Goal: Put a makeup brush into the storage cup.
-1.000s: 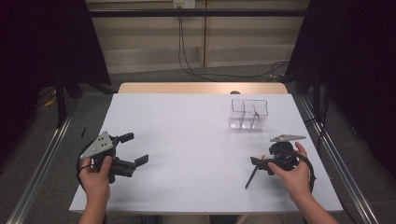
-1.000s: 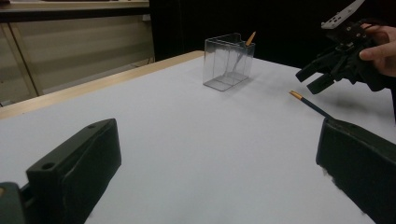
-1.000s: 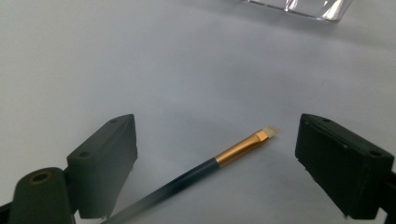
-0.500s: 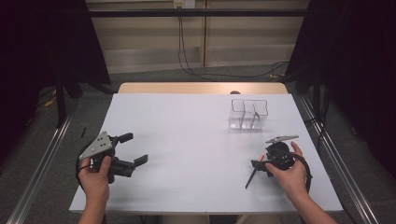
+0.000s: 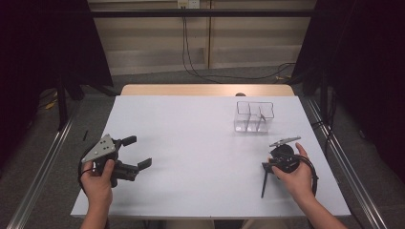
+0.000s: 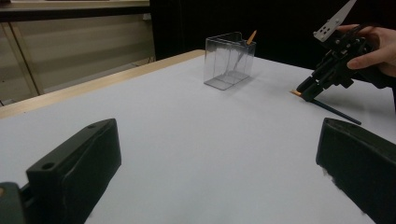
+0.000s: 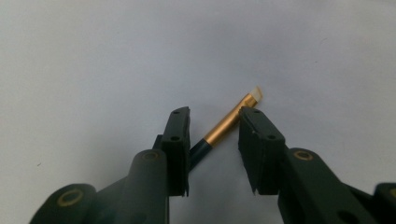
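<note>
Even overhead light on the white table (image 5: 200, 143); surroundings fall to near black. Shadows soft, short. Right gripper view slightly soft, mild vignetting at corners (brush (image 7: 229, 123) ferrule glints). Left gripper view: near jaws blurred, clear organizer (image 6: 229, 60) sharp.

Right tongs (image 7: 214, 140) half-closed, left tongs (image 5: 136, 151) wide apart
</note>
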{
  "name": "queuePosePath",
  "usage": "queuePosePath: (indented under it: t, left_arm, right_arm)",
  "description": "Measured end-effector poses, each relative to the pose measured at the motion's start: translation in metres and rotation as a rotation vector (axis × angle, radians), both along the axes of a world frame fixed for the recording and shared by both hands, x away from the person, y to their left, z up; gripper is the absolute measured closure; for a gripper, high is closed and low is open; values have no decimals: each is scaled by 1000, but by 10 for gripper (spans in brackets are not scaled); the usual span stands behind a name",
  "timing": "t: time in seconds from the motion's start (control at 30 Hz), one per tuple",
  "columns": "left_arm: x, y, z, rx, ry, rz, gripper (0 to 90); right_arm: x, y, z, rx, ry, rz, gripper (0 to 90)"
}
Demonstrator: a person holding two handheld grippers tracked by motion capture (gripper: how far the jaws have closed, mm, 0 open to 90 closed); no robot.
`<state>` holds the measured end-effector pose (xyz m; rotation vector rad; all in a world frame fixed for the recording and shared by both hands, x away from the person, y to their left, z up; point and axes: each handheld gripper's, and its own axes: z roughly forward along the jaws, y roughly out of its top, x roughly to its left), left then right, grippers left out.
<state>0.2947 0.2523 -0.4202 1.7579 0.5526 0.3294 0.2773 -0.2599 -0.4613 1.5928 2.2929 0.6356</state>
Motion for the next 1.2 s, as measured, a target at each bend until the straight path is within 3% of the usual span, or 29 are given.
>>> queuePosePath:
  t: [0.37, 0.57, 0.87, 1.2]
  left_arm:
    - [1, 1, -1, 2, 1, 1, 0]
    - [1, 0, -1, 3, 4, 1, 0]
    - [1, 1, -2, 3, 4, 2, 0]
    - [2, 0, -2, 0, 5, 0, 0]
  right_arm:
    - [8, 1, 4, 0, 62, 23, 843]
    - [16, 5, 7, -43, 120, 50, 844]
    - [28, 8, 10, -63, 206, 67, 838]
    - [36, 10, 11, -78, 259, 77, 833]
